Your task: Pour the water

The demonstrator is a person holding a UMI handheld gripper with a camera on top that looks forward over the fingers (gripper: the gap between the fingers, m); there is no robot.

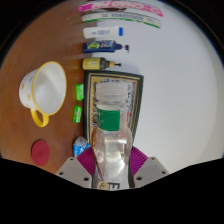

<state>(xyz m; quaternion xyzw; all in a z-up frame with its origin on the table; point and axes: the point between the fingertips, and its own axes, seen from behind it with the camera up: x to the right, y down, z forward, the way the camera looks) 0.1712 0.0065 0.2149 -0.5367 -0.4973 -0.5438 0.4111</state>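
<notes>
My fingers [110, 165] are closed on a clear plastic water bottle [110, 130], one magenta pad [87, 158] pressed to each flank of its lower body. It stands upright between them, white cap on top, with a green label around its upper part. There is print on that label, but I cannot read a word of it. The bottle's base is hidden down between my fingers.

Starting at the left, a small red round thing [41, 152] lies on the brown wooden table [20, 130]; it could be a lid, I cannot say. Beyond it sits a white cup with a yellow rim and handle [42, 88], its mouth tipped toward me. What is inside I cannot make out.

Just left of the bottle, a small green piece [79, 92] and another green bit [78, 116] lie at the edge of a pale mat [135, 95], and something blue and white [80, 148] is partly hidden behind my left finger.

Behind the bottle's cap are a yellow item [92, 64] and a dark one beside it. Farther off, on the white surface [180, 80], lie a small white bottle with a blue cap [103, 46], another white bottle [101, 32], and flat packages in pink and green [120, 10]. Their lettering is too small to read, and the farthest are cut off.
</notes>
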